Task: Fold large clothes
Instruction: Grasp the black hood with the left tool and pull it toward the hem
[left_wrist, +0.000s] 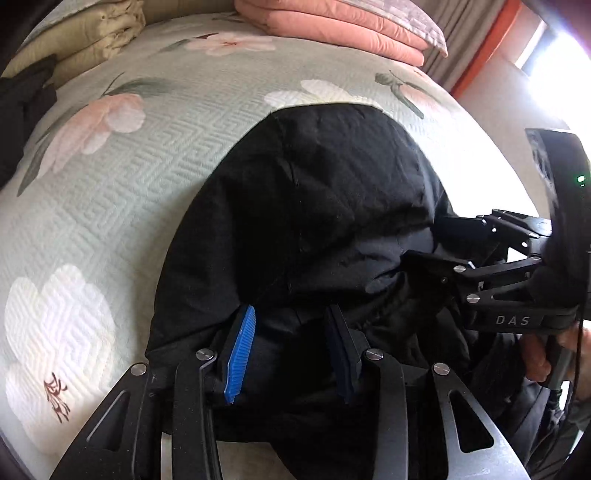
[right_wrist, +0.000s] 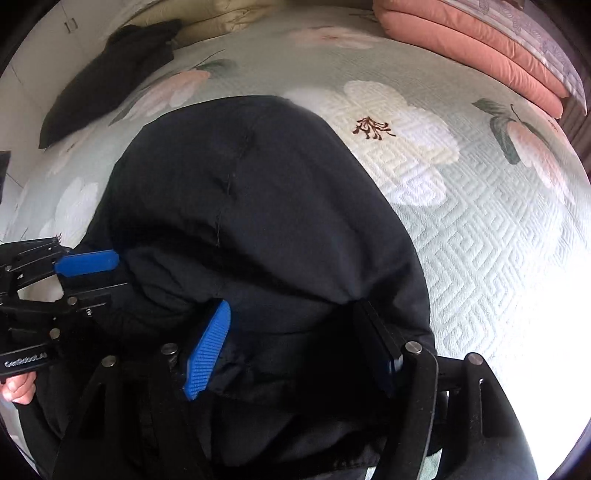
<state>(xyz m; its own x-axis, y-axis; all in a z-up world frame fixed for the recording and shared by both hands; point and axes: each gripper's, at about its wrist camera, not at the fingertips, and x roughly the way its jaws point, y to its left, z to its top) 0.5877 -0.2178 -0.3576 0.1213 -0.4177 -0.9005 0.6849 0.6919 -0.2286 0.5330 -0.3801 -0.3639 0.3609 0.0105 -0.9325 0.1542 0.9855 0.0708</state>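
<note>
Garment: a large black padded coat (left_wrist: 317, 206) lies bunched on the bed's floral quilted coverlet (left_wrist: 122, 177), its rounded far end toward the middle of the bed, its near end hanging at the near edge where both tools work.
Left gripper (left_wrist: 291, 354): part open, blue ribbed pads either side of a ridge of black fabric at the near hem; whether the pads actually press the cloth I cannot tell (the fabric fills the gap, but no pinch crease shows).
Right gripper (right_wrist: 295, 347): jaws wider, straddling a thick roll of the same coat just beside the left tool; grip likewise unclear.
Step in hand, as judged: taking hold of the near edge, one tool at each side, ready to carry it over.
Advice: close on the outer shell and lining together, not a loose top layer; keep both holds level, lift evenly, and lay the edge toward the far end so the seam down the middle stays straight.
Risk: padding is slippery and bulky, so a shallow bite may slide out.
Surroundings: folded pink bedding (left_wrist: 343, 26) at the far edge, beige bedding (left_wrist: 92, 26) and a second dark garment (right_wrist: 110, 70) at the far left corner, all well apart.
</note>
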